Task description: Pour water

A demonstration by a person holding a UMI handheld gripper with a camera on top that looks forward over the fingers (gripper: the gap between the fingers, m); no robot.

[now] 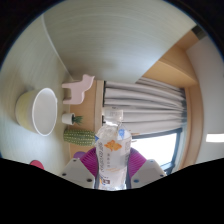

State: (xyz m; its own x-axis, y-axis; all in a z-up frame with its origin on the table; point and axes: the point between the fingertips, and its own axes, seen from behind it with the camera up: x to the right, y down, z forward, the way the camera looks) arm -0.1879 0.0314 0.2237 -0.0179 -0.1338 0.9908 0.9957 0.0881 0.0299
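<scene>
Your hand-held gripper [112,172] has its pink pads [147,155] closed against both sides of a clear plastic water bottle [113,150] with an orange label. The view is strongly tilted. Beyond the bottle you see a pale yellow cup [40,110], a small cactus [75,132], grey curtains [145,105] and a window [170,145].

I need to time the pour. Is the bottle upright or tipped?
Tipped: the bottle, held in the claw, lies along the fingers with its capped neck pointing ahead, toward the white bowl.

A clear, glossy plastic bottle [113,153] with a printed paper-like label sits near a smooth, matt cream pot [43,110], soft pleated grey cloth curtains [146,103] and a matt wooden-looking shelf [185,62].
</scene>
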